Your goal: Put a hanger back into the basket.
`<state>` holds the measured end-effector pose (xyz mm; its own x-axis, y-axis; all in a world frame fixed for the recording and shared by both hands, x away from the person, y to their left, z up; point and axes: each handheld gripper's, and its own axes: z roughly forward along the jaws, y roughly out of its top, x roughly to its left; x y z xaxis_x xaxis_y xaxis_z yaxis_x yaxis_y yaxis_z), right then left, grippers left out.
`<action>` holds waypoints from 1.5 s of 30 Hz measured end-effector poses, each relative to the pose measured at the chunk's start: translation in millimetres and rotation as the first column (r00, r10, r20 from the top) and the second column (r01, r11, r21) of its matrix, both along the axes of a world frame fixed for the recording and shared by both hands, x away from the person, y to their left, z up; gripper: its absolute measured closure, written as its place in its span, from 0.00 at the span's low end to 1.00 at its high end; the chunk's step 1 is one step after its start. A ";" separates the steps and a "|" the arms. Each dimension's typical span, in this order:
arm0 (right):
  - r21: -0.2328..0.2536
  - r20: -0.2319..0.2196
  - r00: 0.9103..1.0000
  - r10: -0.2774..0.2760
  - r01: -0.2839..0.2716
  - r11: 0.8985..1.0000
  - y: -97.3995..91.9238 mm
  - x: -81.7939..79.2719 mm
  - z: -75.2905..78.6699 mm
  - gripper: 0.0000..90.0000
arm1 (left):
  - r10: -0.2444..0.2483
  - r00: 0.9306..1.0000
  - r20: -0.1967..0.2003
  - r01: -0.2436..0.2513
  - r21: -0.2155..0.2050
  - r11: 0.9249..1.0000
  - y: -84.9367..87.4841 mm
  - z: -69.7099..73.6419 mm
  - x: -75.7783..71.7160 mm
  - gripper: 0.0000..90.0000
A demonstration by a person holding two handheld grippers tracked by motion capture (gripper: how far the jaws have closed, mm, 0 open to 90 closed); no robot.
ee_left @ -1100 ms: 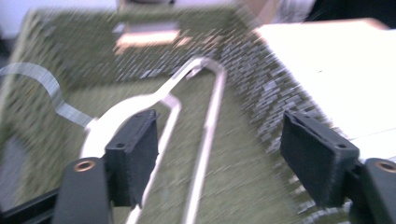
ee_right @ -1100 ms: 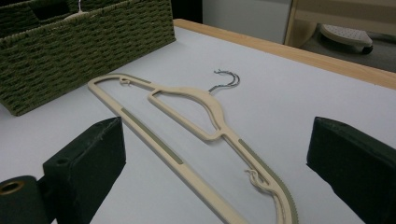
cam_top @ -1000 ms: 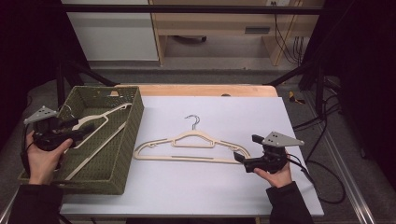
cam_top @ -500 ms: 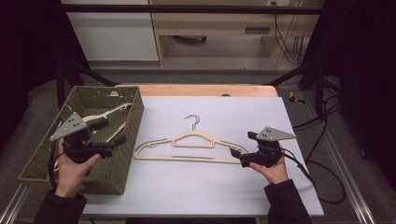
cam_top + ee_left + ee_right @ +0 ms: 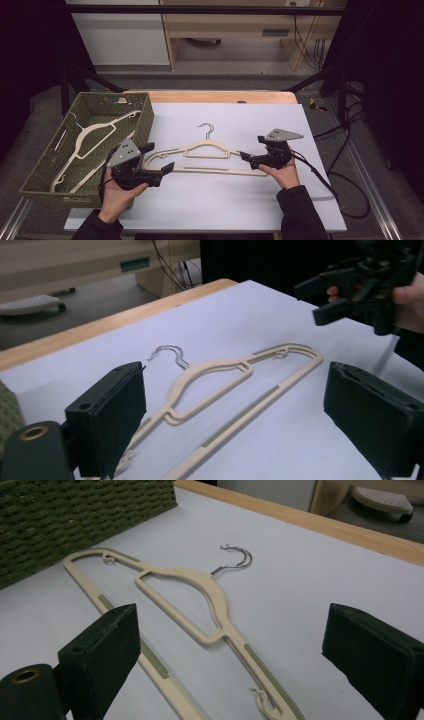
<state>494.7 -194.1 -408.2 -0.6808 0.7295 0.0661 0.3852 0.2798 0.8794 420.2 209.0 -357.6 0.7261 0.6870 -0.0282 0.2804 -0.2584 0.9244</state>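
White tabletop (image 5: 225, 200) at frame centre holds a beige hanger (image 5: 210, 150); left gripper (image 5: 162, 159) and right gripper (image 5: 247, 156) both gape wide, empty, at its ends.

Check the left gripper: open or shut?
Open. The left gripper has its jaws wide apart around the hanger end on the table, pads touching nothing.

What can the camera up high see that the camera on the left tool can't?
The high view alone shows the green woven basket at the table's left with another cream hanger lying inside it, plus both of the person's hands.

The left gripper view alone shows its own two black pads standing wide open close up, with nothing between them.

Both show the cream hanger on the white table, its metal hook, and the right tool near one end of that hanger.
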 end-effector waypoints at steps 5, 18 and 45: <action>-0.037 -0.031 0.999 -0.012 0.011 0.999 4.5 14.9 -10.1 0.13 | -0.010 0.999 -0.032 0.009 -0.017 1.000 -2.9 -14.4 -0.6 0.09; -0.168 -0.104 0.995 -0.007 -0.011 0.986 21.0 44.1 -48.9 0.26 | 0.001 0.999 -0.053 -0.002 -0.016 1.000 2.9 -25.4 -0.8 0.08; -0.239 -0.168 0.980 0.110 -0.149 0.959 14.2 55.6 -65.2 0.85 | -0.010 0.997 -0.074 0.010 0.007 1.000 0.3 -32.1 2.9 0.10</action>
